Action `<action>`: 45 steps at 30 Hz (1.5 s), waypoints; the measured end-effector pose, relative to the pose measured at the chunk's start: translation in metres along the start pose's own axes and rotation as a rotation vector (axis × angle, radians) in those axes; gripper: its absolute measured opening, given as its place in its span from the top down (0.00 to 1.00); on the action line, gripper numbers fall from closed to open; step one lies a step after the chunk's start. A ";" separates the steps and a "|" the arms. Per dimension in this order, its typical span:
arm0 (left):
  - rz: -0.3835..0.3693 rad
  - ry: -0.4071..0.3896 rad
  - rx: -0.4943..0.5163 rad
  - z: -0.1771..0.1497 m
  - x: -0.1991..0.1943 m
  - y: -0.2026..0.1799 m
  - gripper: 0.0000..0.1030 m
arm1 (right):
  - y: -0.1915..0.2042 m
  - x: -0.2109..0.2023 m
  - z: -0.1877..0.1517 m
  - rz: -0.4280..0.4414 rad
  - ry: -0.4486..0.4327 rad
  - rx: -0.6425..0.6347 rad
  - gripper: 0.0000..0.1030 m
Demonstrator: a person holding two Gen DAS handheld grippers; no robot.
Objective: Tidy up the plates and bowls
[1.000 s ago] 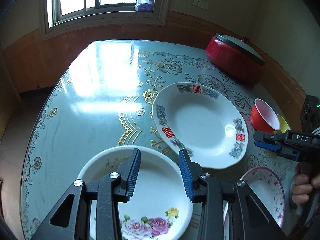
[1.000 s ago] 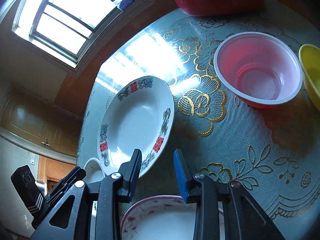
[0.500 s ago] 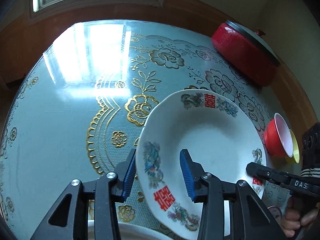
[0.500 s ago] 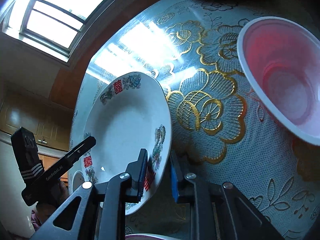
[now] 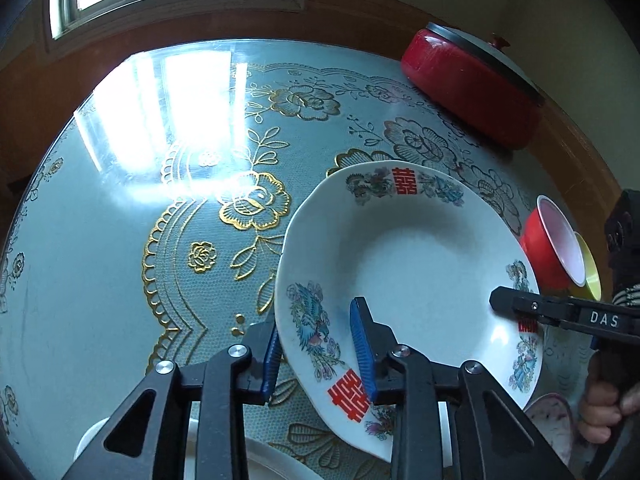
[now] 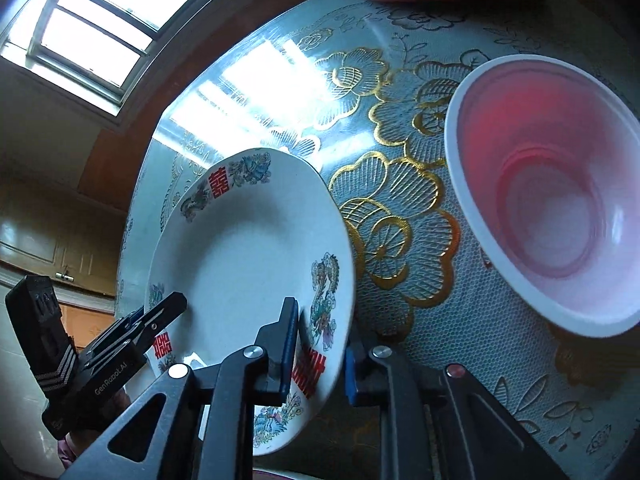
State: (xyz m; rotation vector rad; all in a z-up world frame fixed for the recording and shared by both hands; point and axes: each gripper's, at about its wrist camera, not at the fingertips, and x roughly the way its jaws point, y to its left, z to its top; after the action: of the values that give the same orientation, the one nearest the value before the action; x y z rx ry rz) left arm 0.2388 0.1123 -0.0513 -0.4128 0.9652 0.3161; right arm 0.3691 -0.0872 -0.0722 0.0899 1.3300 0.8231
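A large white plate (image 5: 420, 264) with red characters and bird prints lies on the table, and both grippers are at its rim. In the left wrist view my left gripper (image 5: 316, 354) straddles the near left rim, one pad outside and one on the inner face. Its jaws are closing with the rim between them and a little gap still showing. In the right wrist view my right gripper (image 6: 320, 354) is shut on the opposite rim of the plate (image 6: 248, 264). The left gripper (image 6: 156, 312) shows across the plate at the lower left.
A red bowl (image 6: 560, 200) with a white inside stands just right of the plate, with a yellow bowl (image 5: 590, 268) behind it. A red lidded pot (image 5: 472, 84) sits at the far edge. A white plate (image 5: 276, 466) and a pink-rimmed plate (image 5: 552, 424) lie near me.
My left gripper moved forward from above the flowered white plate to the big plate's left rim and narrowed. My right gripper reached the opposite rim and closed on it.
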 end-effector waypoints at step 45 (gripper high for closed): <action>-0.088 0.005 0.076 -0.015 0.006 -0.039 0.68 | -0.024 -0.024 -0.022 -0.005 -0.025 -0.023 0.80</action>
State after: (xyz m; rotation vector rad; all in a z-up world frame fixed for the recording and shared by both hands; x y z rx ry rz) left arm 0.2486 0.0717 -0.0563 -0.3855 0.9576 0.1978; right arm 0.3609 -0.1265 -0.0706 0.0782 1.2964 0.8307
